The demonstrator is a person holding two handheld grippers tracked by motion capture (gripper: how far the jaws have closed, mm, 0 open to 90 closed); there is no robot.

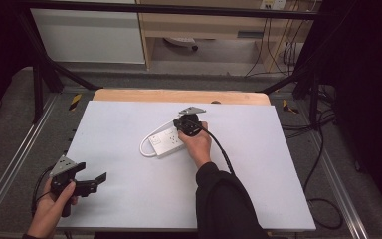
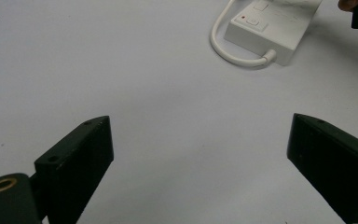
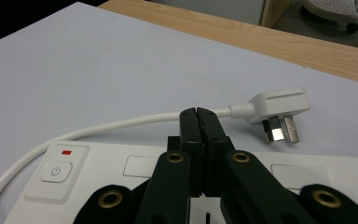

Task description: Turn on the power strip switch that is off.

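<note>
- Power strip (image 1: 166, 141), white, lying flat near table (image 1: 258, 199) centre, just toward 11 o'clock from centre in high view; own cable (image 1: 148, 144) looping out at its 9 o'clock end.
- Right gripper (image 1: 189, 124) pressed down over strip's top face, at strip's 2 o'clock end; right hand (image 1: 197, 145) wrapped round handle.
- Right gripper view: jaws clenched together, tips (image 3: 198, 122) meeting w/ no gap, nothing visibly pinched between them; hovering at or touching the socket face – contact not clear.
- Same view: power button (image 3: 56, 171) w/ red indicator above it at 9 o'clock of jaws, apart from tips; blank socket covers either side.
- Plug (image 3: 279, 111) lying loose on table at 1 o'clock beyond jaws, pins exposed, not inserted anywhere.
- Left gripper (image 1: 87, 183) parked near table's 8 o'clock corner, well apart from strip; jaws released, spread wide, nothing between – left gripper view confirms, strip (image 2: 272, 28) off at 1 o'clock.
- Progress, as judgement: early-to-mid. Reach to strip done; closed tips suggest poking or pressing on strip rather than grasping.
- Left to do, prob.: shift toward switch if a press is the aim, or open up to grab plug/cable. Left gripper not yet involved.
</note>
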